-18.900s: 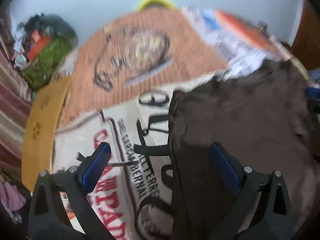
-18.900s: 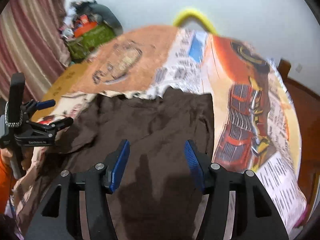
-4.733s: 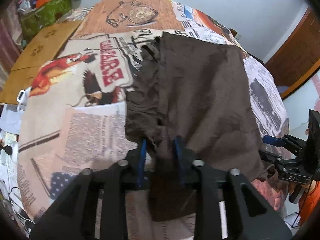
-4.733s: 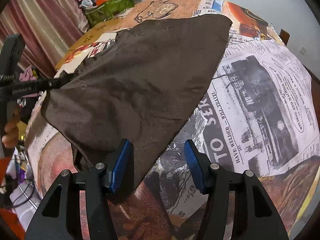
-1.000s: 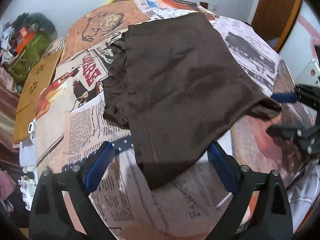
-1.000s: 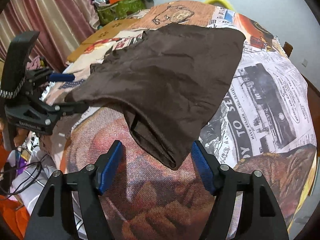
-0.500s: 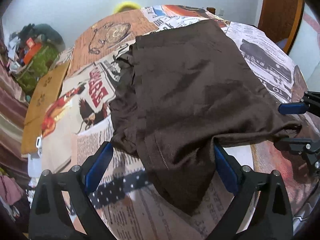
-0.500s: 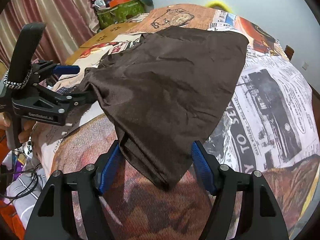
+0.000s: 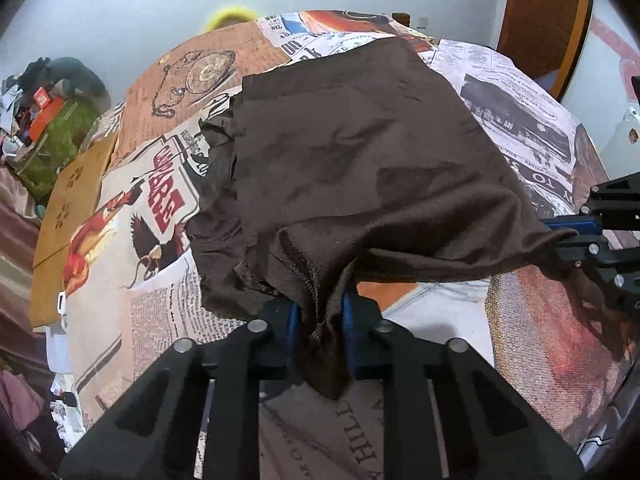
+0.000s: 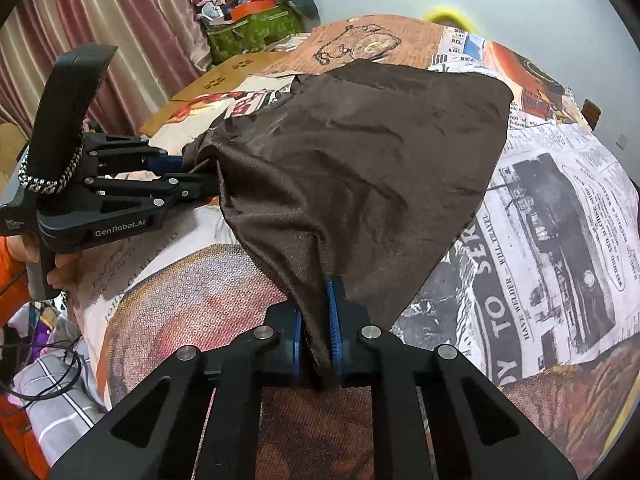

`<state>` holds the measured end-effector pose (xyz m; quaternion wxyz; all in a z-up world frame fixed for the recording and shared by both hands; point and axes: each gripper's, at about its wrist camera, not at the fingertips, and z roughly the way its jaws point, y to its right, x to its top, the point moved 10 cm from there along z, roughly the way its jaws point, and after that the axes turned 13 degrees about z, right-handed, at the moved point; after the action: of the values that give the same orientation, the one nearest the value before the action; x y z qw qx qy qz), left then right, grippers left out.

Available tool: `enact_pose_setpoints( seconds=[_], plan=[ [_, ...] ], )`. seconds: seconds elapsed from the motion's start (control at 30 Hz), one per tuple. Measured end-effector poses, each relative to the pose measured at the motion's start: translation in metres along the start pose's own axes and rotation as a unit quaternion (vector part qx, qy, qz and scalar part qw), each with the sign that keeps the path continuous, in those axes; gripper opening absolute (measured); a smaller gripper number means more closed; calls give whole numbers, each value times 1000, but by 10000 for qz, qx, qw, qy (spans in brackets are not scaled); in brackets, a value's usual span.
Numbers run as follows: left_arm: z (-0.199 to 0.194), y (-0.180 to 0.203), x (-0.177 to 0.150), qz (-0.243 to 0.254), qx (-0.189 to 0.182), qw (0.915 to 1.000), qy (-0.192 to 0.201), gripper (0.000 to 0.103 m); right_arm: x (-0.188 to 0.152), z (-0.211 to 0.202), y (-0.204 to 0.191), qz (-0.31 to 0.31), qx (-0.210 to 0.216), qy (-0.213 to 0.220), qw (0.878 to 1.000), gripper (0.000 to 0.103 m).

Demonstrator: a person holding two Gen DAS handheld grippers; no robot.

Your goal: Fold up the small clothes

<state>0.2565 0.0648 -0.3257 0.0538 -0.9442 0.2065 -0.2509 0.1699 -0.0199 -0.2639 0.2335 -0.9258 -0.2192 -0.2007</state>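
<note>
Brown cloth (image 9: 360, 152) is seen spread over a counter (image 10: 560, 220) covered with a printed sheet of newspaper and poster patterns, its far part lying flat while its near edge is lifted off the surface. One near corner is pinched in the left claw (image 9: 320, 320), whose jaws are closing with a bunched fold of the fabric between the blue pads; the tail of that fold hangs below the pads and hides what is behind it. The other near corner is clamped in the right claw (image 10: 318, 328), whose pads are pressed together on a thin gather of the cloth. In the right wrist view the left claw (image 10: 200, 184) is seen from the side, its tips buried in the fabric, and only part of the hand (image 10: 60, 264) gripping its handle can be made out. In the left wrist view the right claw (image 9: 576, 232) is cut off at the picture's edge. What kind of garment the cloth is cannot be told, since its left side is crumpled. A cluttered pile (image 10: 252, 8) by a curtain (image 10: 120, 40) is too small to read, and a yellow object (image 9: 230, 16) beyond the counter is mostly hidden.
</note>
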Motion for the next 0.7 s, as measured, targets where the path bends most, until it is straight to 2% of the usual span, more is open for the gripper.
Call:
enact_pose_setpoints(
  seconds=[0.23, 0.7],
  plan=[
    [-24, -9, 16, -65, 23, 9995, 324, 15, 14, -10, 2, 25, 23, 225, 9997, 9],
    [-48, -37, 94, -31, 277, 9948, 978, 14, 80, -33, 17, 58, -27, 908, 9958, 8]
  ],
)
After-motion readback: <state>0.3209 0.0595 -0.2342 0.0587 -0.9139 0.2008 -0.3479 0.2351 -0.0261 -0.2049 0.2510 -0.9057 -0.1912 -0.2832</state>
